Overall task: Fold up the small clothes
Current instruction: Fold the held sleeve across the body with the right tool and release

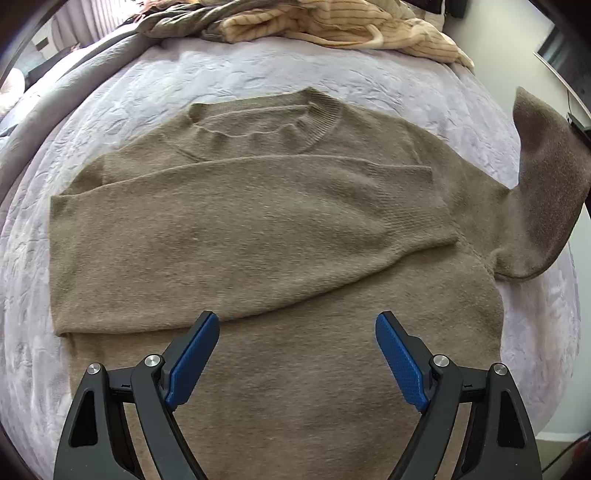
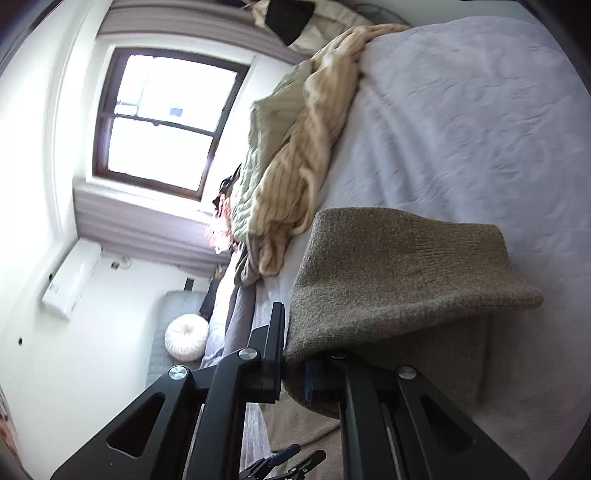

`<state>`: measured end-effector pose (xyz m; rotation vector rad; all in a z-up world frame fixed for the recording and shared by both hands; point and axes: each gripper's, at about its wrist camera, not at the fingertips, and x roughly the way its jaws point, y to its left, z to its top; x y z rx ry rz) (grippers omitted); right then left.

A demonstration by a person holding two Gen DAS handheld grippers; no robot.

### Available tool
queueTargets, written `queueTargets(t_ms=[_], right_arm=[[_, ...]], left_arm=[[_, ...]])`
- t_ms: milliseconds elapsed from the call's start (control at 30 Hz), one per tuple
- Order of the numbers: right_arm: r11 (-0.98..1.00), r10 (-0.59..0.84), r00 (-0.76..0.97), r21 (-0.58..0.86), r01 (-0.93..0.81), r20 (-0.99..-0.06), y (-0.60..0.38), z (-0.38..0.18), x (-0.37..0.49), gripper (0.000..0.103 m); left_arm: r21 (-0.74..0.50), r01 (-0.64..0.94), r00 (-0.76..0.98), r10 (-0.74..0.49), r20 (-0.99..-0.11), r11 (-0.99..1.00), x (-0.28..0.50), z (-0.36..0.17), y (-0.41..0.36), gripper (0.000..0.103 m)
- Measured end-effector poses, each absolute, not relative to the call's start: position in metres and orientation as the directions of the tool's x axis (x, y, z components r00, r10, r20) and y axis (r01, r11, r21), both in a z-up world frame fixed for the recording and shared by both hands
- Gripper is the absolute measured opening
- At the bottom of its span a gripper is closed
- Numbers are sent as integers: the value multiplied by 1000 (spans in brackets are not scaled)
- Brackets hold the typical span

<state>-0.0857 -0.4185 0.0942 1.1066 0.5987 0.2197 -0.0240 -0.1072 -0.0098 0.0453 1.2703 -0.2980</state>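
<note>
The brown knitted sweater [image 1: 280,229] lies flat, front up, on the pale lilac quilted bedspread [image 1: 258,70]. Its ribbed round collar [image 1: 317,107] points toward the far edge of the bed. One sleeve [image 1: 236,236] is folded across the chest, with the cuff end reaching toward the right side of the body panel. The other sleeve [image 1: 546,192] is lifted off the bedspread at the right edge of the left wrist view.

The left gripper [image 1: 297,354] hangs above the lower body panel of the sweater. Its jaws stand wide apart; the blue textured pads [image 1: 195,362] touch nothing, and only flat knit shows between them.

The right gripper [image 2: 291,354] is clenched on the raised sleeve [image 2: 399,288]. The knit fabric is pinched between the jaws and drapes over and past the right finger, which it largely hides. The ribbed cuff band [image 2: 480,266] hangs free beyond the grip, above the bedspread [image 2: 480,110].

Surrounding items: a cream ribbed garment [image 1: 332,26] and a grey-green knitted garment [image 1: 177,22] lie heaped together along the far edge of the bed, well apart from the sweater. In the right wrist view the same heap [image 2: 291,166] sits between the raised sleeve and a dark-framed window [image 2: 162,122]. A round white tufted cushion [image 2: 186,338] rests beside the bed, by the white wall. The bedspread between the collar and the heap carries no other item.
</note>
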Motion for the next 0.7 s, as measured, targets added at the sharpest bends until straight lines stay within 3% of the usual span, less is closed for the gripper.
queueTargets(t_ms=[200, 333, 600, 667, 700], right_arm=[[563, 595, 699, 826, -10, -397, -312, 95, -20, 9], [637, 635, 596, 769, -45, -491, -248, 71, 8, 9], [740, 599, 373, 668, 78, -708, -192, -11, 27, 13], [732, 595, 344, 667, 142, -726, -194, -25, 26, 37], [702, 611, 364, 694, 162, -703, -199, -27, 22, 40]], left_arm=[[-109, 138, 301, -146, -942, 984, -17, -10, -43, 87], [-100, 73, 311, -117, -943, 992, -15, -12, -5, 87], [-108, -14, 303, -99, -948, 994, -18, -23, 48, 87], [-117, -19, 295, -106, -950, 993, -18, -27, 54, 87], [-122, -21, 292, -111, -950, 992, -19, -28, 58, 87]])
